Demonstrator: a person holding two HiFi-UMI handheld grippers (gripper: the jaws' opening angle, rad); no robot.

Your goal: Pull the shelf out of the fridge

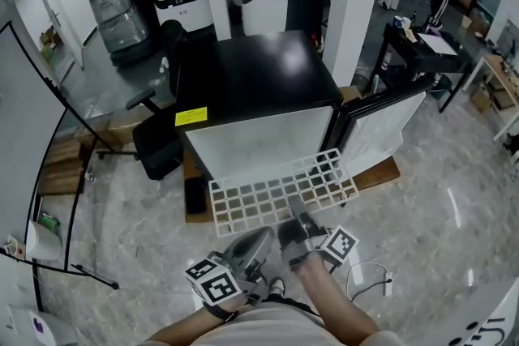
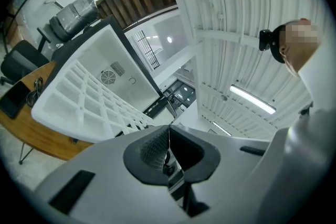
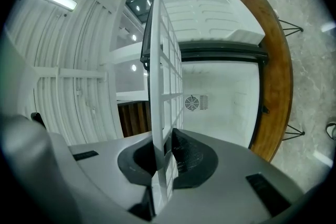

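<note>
- Head view: the white grid shelf is seen at lower centre, in front of the open fridge;
- its near edge is clamped by the right gripper;
- the left gripper is closed on nothing.

Head view steeply from above; both gripper views close under shelf.
</note>
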